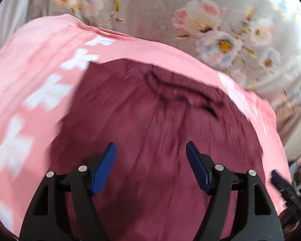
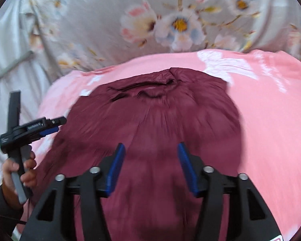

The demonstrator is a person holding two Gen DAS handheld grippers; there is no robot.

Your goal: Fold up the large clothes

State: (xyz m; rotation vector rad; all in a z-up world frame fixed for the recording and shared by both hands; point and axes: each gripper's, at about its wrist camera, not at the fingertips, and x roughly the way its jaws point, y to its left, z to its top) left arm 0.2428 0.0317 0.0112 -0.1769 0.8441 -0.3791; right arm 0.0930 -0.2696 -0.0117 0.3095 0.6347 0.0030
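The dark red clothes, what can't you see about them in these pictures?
- Left wrist view: the dark red garment is smeared by motion blur, and its near end is covered by the open left tool.
- Right wrist view: its near end runs off the bottom edge behind the open right tool.
- Both views: the white print on the pink cloth is too blurred to read.

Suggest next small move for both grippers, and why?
Probably bring both down to the near edge of the maroon garment for the next fold. Left gripper and right gripper are open and empty above it; it lies spread on the pink sheet, collar at the far side.
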